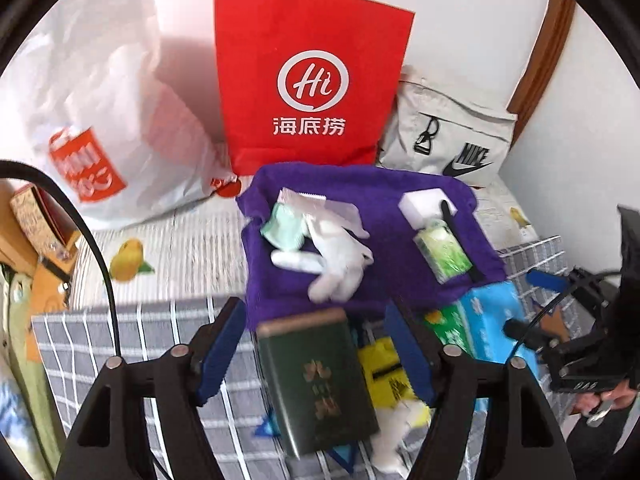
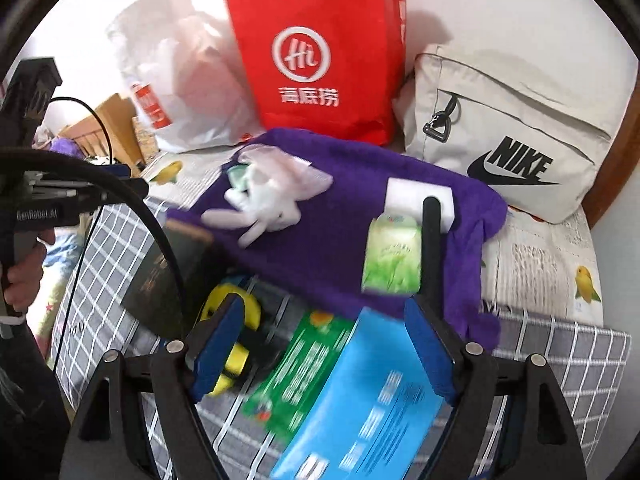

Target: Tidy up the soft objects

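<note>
A purple towel [image 1: 360, 248] [image 2: 340, 240] lies on the bed with a white glove [image 1: 340, 268] [image 2: 264, 200], a green tissue pack [image 1: 442, 256] [image 2: 394, 256], a white sponge block [image 1: 426, 204] [image 2: 416, 200] and a pale green packet [image 1: 284, 228] on it. My left gripper [image 1: 316, 340] is open above a dark green tin [image 1: 316, 380], just short of the towel's near edge. My right gripper [image 2: 320, 344] is open above a blue and green tissue box [image 2: 352, 396] [image 1: 480, 320].
A red paper bag [image 1: 312, 76] [image 2: 320, 56], a white plastic bag [image 1: 100, 120] [image 2: 184, 84] and a grey Nike bag [image 1: 452, 136] [image 2: 512, 132] stand behind the towel. A yellow object [image 2: 232, 340] [image 1: 384, 368] lies beside the tin on the grey checked cloth [image 1: 140, 332].
</note>
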The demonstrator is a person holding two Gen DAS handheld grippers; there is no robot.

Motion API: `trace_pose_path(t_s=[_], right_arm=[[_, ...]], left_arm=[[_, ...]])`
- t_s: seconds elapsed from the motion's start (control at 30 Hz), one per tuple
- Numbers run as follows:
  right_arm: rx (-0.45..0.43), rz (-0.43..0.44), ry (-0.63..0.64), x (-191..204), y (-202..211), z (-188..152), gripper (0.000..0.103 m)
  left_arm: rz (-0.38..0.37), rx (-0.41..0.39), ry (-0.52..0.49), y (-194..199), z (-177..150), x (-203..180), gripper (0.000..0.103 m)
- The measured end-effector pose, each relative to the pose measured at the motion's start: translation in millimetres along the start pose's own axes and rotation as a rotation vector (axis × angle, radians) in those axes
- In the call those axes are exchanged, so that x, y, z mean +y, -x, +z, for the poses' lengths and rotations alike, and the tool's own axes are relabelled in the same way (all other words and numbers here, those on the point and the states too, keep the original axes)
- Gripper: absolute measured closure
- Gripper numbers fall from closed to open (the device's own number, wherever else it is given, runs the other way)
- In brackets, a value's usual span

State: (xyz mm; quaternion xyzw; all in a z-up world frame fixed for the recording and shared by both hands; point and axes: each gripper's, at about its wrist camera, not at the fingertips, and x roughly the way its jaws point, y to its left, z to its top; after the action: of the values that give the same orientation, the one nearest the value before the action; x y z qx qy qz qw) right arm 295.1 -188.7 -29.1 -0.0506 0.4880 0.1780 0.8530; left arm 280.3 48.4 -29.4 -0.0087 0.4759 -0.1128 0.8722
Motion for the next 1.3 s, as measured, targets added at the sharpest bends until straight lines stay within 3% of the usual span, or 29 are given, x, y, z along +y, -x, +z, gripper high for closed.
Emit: trace_pose_path(t_s=[0.1,0.4,0.63,0.73,0.93,1.03,1.07,1.1,1.2,1.3], right_arm=[[0.001,-0.01,0.028,16,6,-20,0.021],[0.029,0.044,0.079,54,-17,-54,0.022],[0.077,0.005,0.129,65,-52,-52,0.031],[0.114,0.04,0.137,64,-68,-47,0.033],[0.165,0.021,0.155,63,-95,-37,0.043],[0.165,0.061,0.171,65,-99,-31,0.06],[0.171,0.082,0.169,64,-100,-30,0.072],[0.181,0.106,0.164,64,-102,-29,0.078],[0.172,0.089,0.161,63,-95,-27,0.089],[0.14,0.105,0.14,59,-76,-26,0.091]], left_arm=[[0.002,-0.024,0.016,15,-22,-1,0.019],[0.013,-0.026,0.079,35,-79,13,0.019],[-0.013,-0.008,0.192,39,-107,38,0.019],[-0.021,-0.004,0.215,38,-114,45,0.019],[-0.032,0.004,0.235,33,-118,54,0.019],[-0.039,0.006,0.241,31,-119,56,0.019],[-0.042,0.007,0.241,30,-120,57,0.019],[-0.046,0.009,0.24,29,-120,57,0.019],[-0.049,0.013,0.237,27,-122,58,0.019],[-0.052,0.016,0.239,24,-124,59,0.019]])
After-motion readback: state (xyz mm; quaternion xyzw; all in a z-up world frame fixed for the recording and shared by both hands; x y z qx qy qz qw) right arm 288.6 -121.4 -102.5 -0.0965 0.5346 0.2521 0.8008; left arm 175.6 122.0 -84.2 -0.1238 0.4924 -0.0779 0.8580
